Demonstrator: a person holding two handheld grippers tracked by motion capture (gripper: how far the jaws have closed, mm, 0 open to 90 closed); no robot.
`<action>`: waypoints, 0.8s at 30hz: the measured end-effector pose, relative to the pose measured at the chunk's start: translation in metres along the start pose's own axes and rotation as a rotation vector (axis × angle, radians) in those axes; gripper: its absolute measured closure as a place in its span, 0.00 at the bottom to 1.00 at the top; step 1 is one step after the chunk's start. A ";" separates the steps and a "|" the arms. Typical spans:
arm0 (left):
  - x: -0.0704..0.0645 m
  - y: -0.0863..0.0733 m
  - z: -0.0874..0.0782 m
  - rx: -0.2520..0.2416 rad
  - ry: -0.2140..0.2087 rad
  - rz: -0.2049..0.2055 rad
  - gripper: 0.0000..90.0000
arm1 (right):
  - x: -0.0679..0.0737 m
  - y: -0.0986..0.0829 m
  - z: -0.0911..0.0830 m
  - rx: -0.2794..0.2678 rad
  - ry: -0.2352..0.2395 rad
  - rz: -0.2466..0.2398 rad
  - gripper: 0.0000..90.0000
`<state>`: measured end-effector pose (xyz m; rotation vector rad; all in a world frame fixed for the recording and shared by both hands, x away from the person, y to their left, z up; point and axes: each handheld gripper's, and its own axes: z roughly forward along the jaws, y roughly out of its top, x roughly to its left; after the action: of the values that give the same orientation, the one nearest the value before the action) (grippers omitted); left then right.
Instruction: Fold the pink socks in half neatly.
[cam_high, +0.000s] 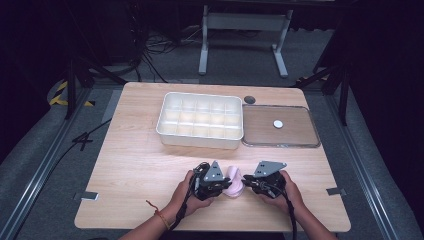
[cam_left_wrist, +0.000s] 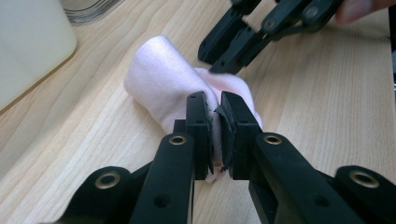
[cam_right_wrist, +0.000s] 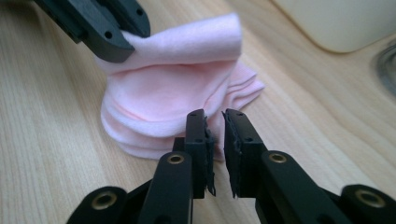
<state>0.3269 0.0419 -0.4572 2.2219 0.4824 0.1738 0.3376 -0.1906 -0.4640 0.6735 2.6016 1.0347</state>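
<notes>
A folded pink cloth lies on the wooden table near the front edge, between my two grippers. In the left gripper view the cloth is rolled over, and my left gripper is shut on its near fold. The right gripper touches the cloth's far edge. In the right gripper view the cloth shows several stacked layers; my right gripper is pinched with a narrow gap on the cloth's lower edge. The left gripper holds the top fold lifted. Hands hold the left gripper and the right gripper.
A white box divided into several compartments stands at mid-table. Right of it lies a clear flat tray with a small white disc on it. A dark round cap sits behind it. Bare wood lies left and right of the hands.
</notes>
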 end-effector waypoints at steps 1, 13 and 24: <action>-0.001 0.000 0.001 0.005 -0.003 0.007 0.91 | 0.002 0.000 0.003 0.016 -0.006 -0.015 0.90; -0.012 0.001 0.014 0.051 0.000 0.067 0.90 | 0.004 -0.001 0.009 0.011 -0.002 -0.015 0.91; -0.014 0.000 0.018 0.059 0.004 0.077 0.89 | 0.001 0.016 -0.010 -0.166 0.004 0.003 0.91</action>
<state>0.3196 0.0236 -0.4680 2.2997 0.4096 0.2066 0.3377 -0.1857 -0.4461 0.6361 2.4832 1.2379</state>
